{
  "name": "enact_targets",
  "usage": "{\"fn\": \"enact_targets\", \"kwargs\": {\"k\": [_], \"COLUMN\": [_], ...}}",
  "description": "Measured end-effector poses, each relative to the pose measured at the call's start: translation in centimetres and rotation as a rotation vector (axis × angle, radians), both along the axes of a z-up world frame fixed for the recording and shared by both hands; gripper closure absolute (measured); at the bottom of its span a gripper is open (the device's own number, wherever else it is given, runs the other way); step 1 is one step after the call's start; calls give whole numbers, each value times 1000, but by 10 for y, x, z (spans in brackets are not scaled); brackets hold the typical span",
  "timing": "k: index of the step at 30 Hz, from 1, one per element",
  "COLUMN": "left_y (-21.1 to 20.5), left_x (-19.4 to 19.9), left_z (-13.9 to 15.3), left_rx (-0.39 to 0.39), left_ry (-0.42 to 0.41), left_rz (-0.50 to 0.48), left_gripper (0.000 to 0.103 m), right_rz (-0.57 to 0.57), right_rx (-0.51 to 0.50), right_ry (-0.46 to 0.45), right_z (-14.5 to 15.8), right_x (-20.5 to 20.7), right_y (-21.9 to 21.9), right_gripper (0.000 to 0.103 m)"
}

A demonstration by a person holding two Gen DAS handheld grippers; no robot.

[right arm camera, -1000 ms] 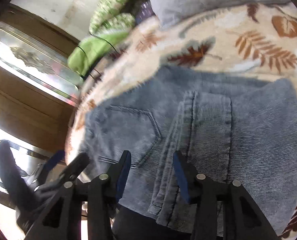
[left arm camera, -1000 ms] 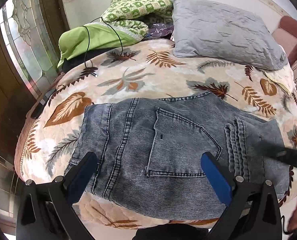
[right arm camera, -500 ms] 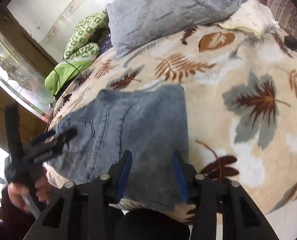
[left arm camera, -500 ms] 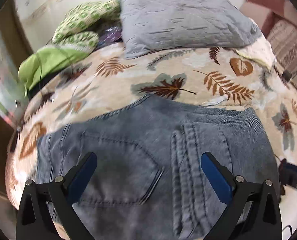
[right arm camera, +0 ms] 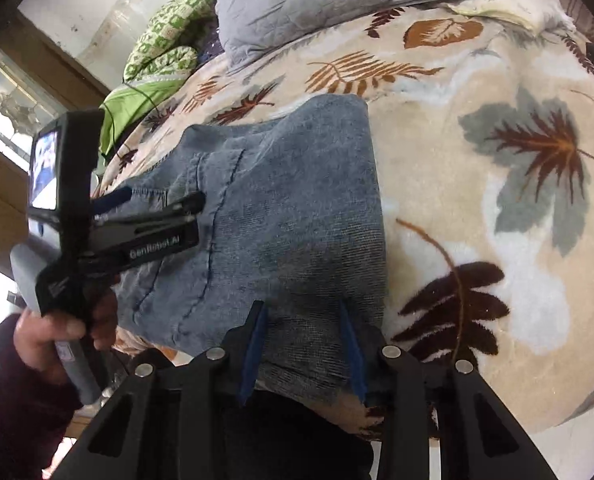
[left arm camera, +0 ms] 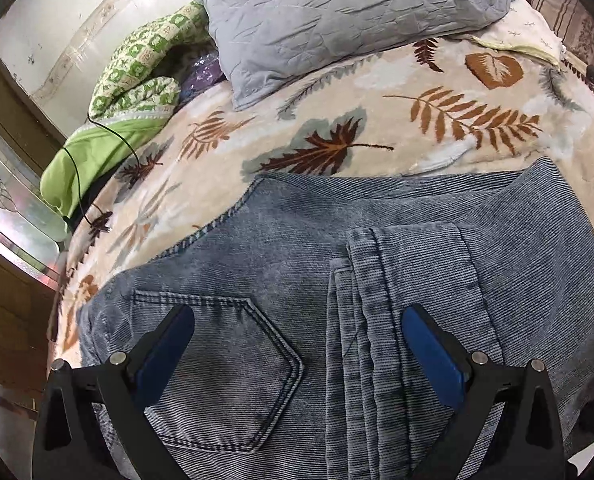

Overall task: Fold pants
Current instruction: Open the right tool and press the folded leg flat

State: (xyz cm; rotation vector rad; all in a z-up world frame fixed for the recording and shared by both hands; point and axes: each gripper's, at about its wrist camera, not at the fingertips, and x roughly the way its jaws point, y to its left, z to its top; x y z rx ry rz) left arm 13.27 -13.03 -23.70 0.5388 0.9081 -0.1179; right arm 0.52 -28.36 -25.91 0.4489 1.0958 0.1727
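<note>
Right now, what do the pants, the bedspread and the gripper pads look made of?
Pants: faded blue-grey denim, matte; fine diagonal weave lines, double-stitched pocket.
Bedspread: plush fleece, likely synthetic; fuzzy nap, printed leaves.
Pads on the left gripper fingers: blue, smooth, probably rubber or foam; can't tell which. Frame looks like black plastic.

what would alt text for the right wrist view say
Folded blue jeans lie near the edge of a bed with a leaf-print blanket. The right tool hovers at their near edge, while the left tool, held in a hand, reaches over them.
</note>
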Motion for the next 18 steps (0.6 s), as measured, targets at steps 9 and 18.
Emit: {"fn": "enact_targets", "kwargs": {"k": [9, 18], "left_y": [9, 41], "left_x": [-6, -41], "left_z": [13, 41], "left_rx": [-39, -158], "left_ry": [1, 0], "left_rz": [16, -14], "left_gripper": [0, 0], "right_rz": [3, -82], "right_rx": [16, -108], "right_ry": [17, -64], "right_z": [7, 44], "right_x": [-6, 39], "right_y": [-6, -17], "right_gripper": [64, 64]}}
